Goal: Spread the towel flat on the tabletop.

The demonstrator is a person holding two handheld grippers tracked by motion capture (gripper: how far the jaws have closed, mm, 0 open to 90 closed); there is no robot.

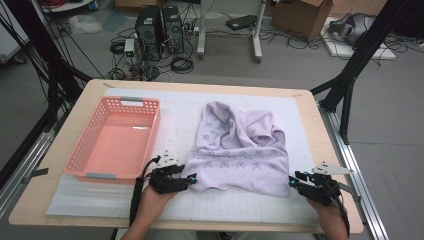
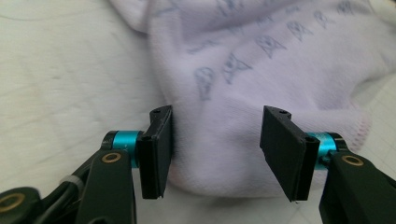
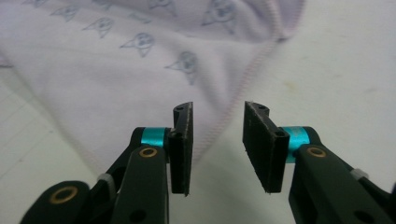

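Observation:
A pale lilac cloth (image 1: 240, 150) printed with small grey figures lies rumpled on the white mat in the middle of the table. My left gripper (image 1: 191, 178) rests at the cloth's near left corner. In the left gripper view that gripper (image 2: 217, 149) stands open, with the cloth (image 2: 261, 70) lying loose between the pads. My right gripper (image 1: 291, 181) sits at the near right corner. In the right gripper view it (image 3: 217, 144) is open too, and the stitched hem of the cloth (image 3: 116, 79) runs just under its left pad.
A salmon-pink plastic basket (image 1: 122, 103) stands on the left of the mat. The gridded white mat (image 1: 175, 112) covers most of the wooden table (image 1: 320, 150). Beyond the far edge are computer towers (image 1: 160, 27), cables and cardboard boxes on the floor.

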